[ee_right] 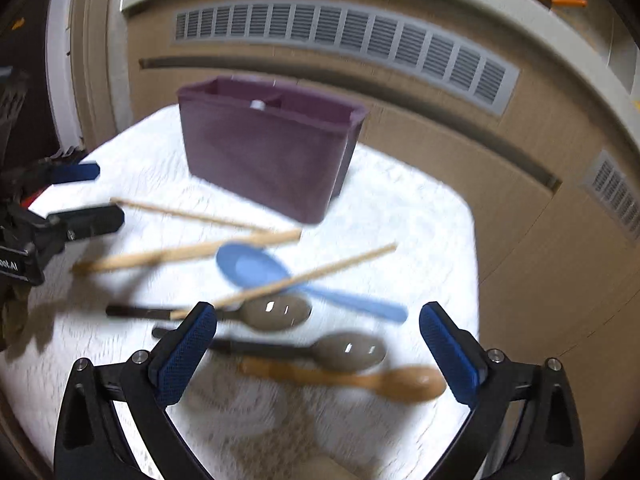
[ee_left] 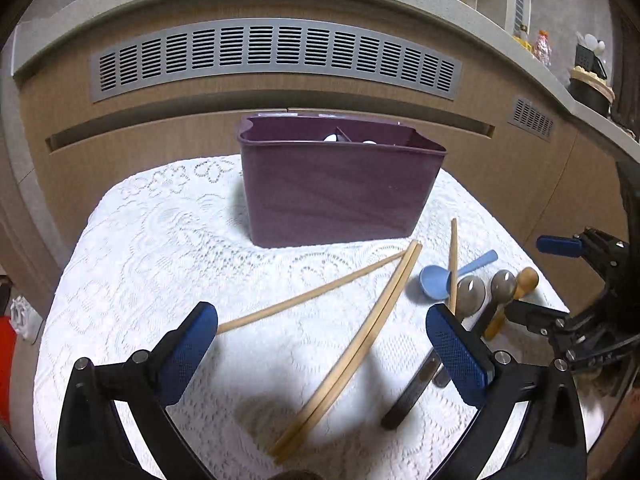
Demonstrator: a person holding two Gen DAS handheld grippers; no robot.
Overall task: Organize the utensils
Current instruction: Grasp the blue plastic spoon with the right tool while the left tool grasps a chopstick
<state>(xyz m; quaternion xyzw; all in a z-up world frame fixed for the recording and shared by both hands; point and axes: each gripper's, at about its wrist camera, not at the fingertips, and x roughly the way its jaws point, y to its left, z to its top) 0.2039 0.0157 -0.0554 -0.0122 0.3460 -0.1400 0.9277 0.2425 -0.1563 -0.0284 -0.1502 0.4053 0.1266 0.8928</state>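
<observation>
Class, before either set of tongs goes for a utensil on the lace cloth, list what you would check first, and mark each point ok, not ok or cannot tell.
1. Left tongs open and empty: ok.
2. Right tongs open and empty: ok.
3. Purple bin upright on the lace cloth, top open: ok.
4. Room left in the bin's compartments: cannot tell; only a divider and some white items show.
5. Blue spoon free to lift: not ok; a chopstick lies across it.
6. Wooden spoon lying clear between the right tongs' fingers: ok.
</observation>
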